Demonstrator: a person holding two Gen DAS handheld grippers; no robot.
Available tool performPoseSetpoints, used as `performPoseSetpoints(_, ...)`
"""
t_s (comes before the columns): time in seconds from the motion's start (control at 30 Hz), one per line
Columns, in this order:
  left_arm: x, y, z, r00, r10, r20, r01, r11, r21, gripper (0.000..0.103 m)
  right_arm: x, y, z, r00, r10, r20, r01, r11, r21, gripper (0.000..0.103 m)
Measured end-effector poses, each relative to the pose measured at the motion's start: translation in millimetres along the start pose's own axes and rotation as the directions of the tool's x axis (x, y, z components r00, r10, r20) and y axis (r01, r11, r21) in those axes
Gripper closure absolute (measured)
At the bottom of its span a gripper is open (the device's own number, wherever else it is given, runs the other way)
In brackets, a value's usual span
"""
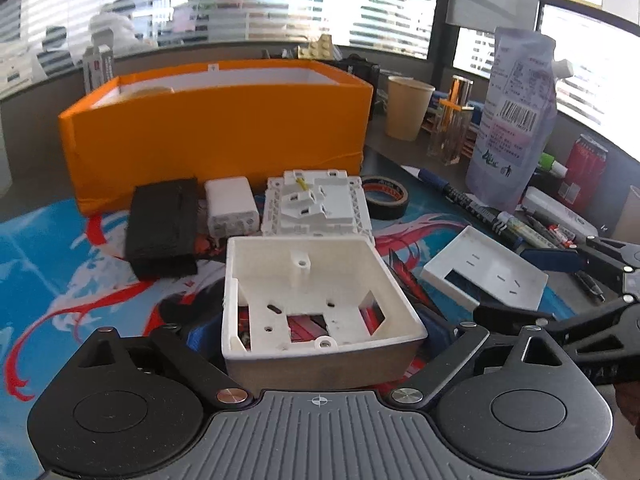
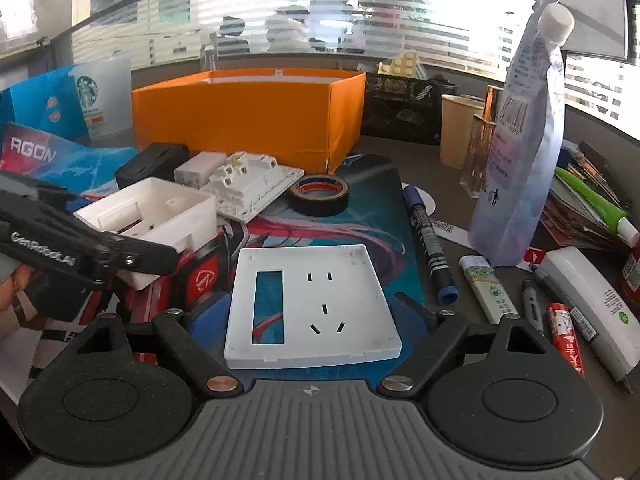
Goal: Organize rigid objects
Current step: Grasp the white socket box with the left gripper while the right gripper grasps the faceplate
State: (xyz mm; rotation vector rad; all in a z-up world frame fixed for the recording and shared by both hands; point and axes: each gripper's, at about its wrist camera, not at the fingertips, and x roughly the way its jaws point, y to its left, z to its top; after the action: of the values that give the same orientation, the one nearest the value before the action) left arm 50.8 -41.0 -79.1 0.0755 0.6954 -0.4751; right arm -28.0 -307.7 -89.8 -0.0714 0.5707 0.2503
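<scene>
White hard plastic fills the space between our fingers on both sides. Our left gripper (image 1: pixel 324 328) stands wide around the open junction box (image 1: pixel 316 300); whether the pads already press its side walls we cannot tell. Our right gripper (image 2: pixel 312 312) stands wide around the flat socket cover (image 2: pixel 310 306), and a gap shows at each edge, so it holds nothing. We judge both pieces light, stiff and rather smooth. The box is best taken across two opposite walls; the thin cover only by its raised rim, and it may slide on the printed mat (image 2: pixel 372 200). Beyond the fingertips lie the socket insert (image 1: pixel 316 204), a charger block (image 1: pixel 231 210), a black case (image 1: pixel 162 228) and a tape roll (image 2: pixel 320 194). Behind them the orange box (image 1: pixel 216 128) is open on top. Markers (image 2: pixel 428 236) crowd the right edge, so little room is there.
</scene>
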Motion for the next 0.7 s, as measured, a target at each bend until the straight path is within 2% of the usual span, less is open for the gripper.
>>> performPoseSetpoints(0.33, -42, 12, 9, 0.993, 0.021, 0.112, -0.018, 1.0, -0.024, 0.013, -21, 17, 16, 0.997, -0.005, 0.081, 0.008, 0.999, -0.039, 0.018)
performPoseSetpoints(0.7, -59, 21, 14, 0.986, 0.033, 0.166, -0.025, 0.999, -0.048, 0.013, -33, 29, 28, 0.991, -0.004, 0.134, 0.011, 0.999, -0.053, 0.018)
